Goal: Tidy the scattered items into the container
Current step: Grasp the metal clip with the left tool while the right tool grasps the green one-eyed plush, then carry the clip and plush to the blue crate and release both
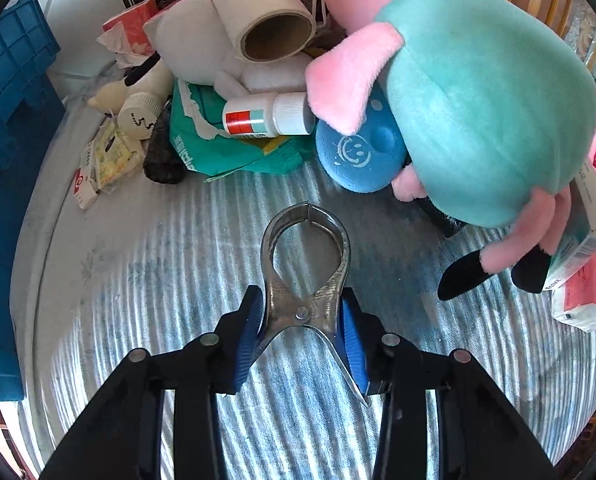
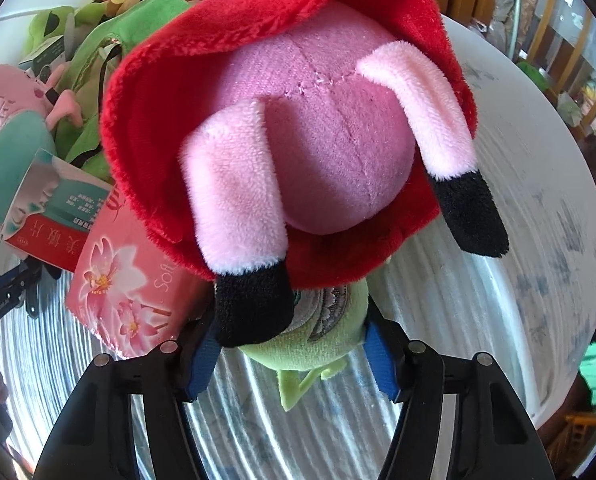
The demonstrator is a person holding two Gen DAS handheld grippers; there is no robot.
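My left gripper (image 1: 304, 332) is shut on a large metal clip (image 1: 306, 256) and holds it above the striped cloth. A blue crate (image 1: 6, 120) stands at the left edge. Ahead lie a teal-dressed pink pig plush (image 1: 478, 96), a blue smiley ball (image 1: 358, 156), a white bottle (image 1: 266, 116) and a paper roll (image 1: 262, 12). My right gripper (image 2: 294, 344) is shut on a small green plush (image 2: 318, 344). A red-dressed pink pig plush (image 2: 298, 132) lies just in front of it and hides part of the green plush.
The round table carries a striped cloth (image 1: 170, 264). A pink tissue pack (image 2: 134, 276), a red-and-teal box (image 2: 54, 208), green plush toys (image 2: 98, 40) and a pink slipper (image 2: 10, 96) lie left of the red pig. Small packets (image 1: 106, 160) lie near the crate.
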